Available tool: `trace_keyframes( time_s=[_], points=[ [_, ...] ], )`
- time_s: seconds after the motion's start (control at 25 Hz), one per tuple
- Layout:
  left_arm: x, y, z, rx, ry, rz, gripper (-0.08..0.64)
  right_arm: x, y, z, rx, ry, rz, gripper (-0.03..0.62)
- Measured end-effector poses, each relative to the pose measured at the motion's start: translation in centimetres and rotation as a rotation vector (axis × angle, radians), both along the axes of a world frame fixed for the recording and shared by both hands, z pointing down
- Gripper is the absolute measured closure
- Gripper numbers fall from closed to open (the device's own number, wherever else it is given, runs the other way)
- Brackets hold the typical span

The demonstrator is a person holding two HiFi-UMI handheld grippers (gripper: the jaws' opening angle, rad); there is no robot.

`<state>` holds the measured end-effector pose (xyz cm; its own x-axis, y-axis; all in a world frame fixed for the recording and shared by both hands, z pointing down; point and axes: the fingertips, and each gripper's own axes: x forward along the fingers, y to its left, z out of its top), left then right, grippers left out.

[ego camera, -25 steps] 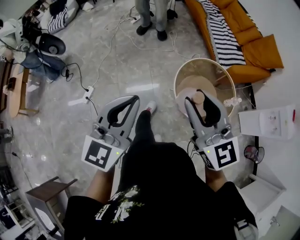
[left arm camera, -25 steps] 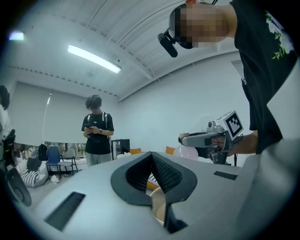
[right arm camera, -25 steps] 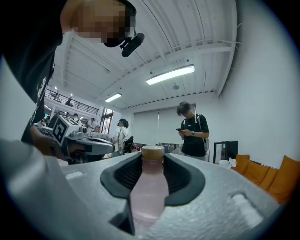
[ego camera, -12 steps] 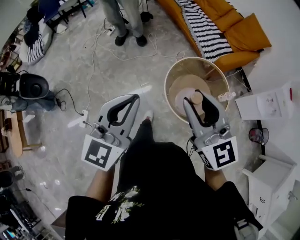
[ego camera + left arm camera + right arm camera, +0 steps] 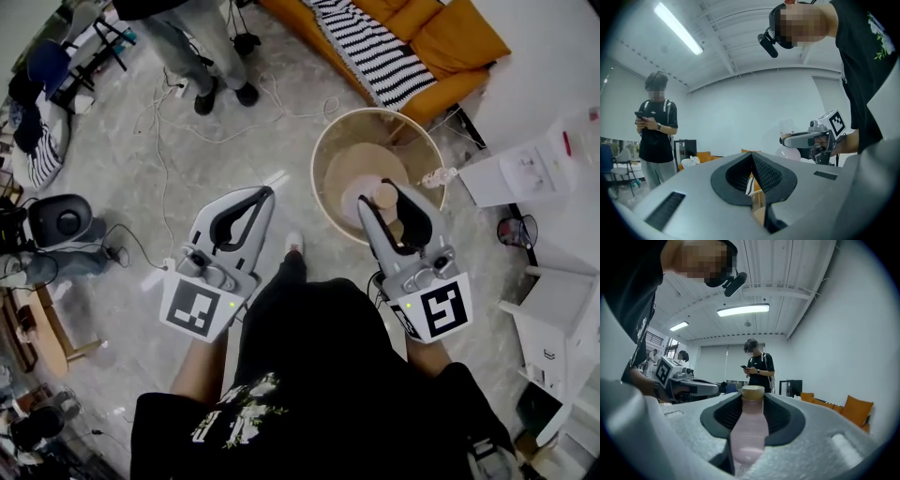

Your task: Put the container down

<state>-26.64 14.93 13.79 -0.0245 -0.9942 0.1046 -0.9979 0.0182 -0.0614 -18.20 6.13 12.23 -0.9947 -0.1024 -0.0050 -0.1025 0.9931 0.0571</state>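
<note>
The right gripper (image 5: pixel 383 194) is clenched on a translucent pink plastic bottle with a tan cap (image 5: pixel 749 427). The bottle sits right of centre in the head view with its cap toward the jaw tips, over the near edge of a round light-wood tub (image 5: pixel 317 159). Left of centre, the left gripper (image 5: pixel 266 193) has its jaws pressed together on nothing. At upper right, an orange sofa (image 5: pixel 459 33) carries a black-and-white striped blanket (image 5: pixel 370 52). A standing person (image 5: pixel 178 37) occupies the upper left of the grey marble floor (image 5: pixel 112 159), and a white cabinet (image 5: pixel 525 169) sits at the right edge.

Head view overhead; gripper views level
</note>
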Motion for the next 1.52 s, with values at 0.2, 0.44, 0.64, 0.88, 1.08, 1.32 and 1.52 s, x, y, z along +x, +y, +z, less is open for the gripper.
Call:
trace_keyframes(
  time_s=[0.2,0.44,0.64,0.88,1.08,1.32,1.52],
  points=[
    [-1.0,-5.3,0.6,-0.006,0.009,0.155,0.546,-0.3,-3.7,0.4,0.004,0.008,0.141,0.457],
    [0.0,-11.0,1.7,0.003,0.018,0.345,0.546,1.9,-6.8,1.1,0.012,0.026,0.319,0.457],
    [2.2,-15.0,2.3,0.015,0.035,0.502,0.546,5.0,-9.1,2.2,0.0,0.053,0.493,0.457],
    [3.3,-17.5,3.5,0.011,0.043,0.624,0.546,6.5,-10.6,3.2,0.0,0.055,0.625,0.457],
    [3.9,-19.4,5.8,-0.026,0.063,0.691,0.547,7.3,-11.3,4.4,-0.016,0.078,0.717,0.457],
    [6.2,-21.5,8.0,-0.058,0.083,0.737,0.546,10.0,-13.4,5.5,-0.031,0.085,0.764,0.457],
    [6.4,-23.5,9.0,-0.09,0.081,0.717,0.546,10.5,-16.5,7.5,-0.071,0.099,0.755,0.457]
  ],
)
